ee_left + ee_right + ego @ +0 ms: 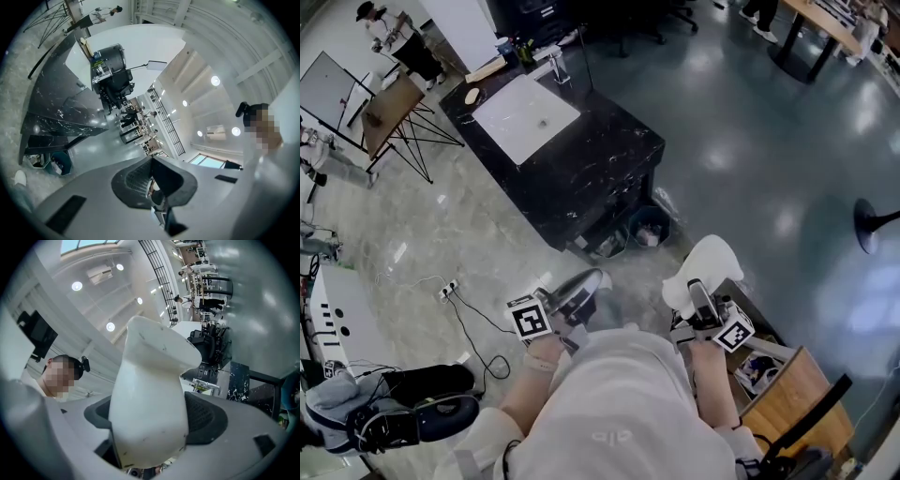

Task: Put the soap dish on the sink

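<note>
Clamping the white soap dish [150,399], the right tool [701,302] points upward; the left tool [579,292] is closed on nothing; the sink [525,117] lies well apart in the black tabletop [600,155]

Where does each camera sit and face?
Head view: on the person's head, steeply down at the black marble counter; their torso shows.
Left gripper view: on the left hand-held gripper, past its shut jaws; that counter lies left.
Right gripper view: on the right hand-held gripper, facing the white curved soap dish it clamps.
Head and left views share the counter.
</note>
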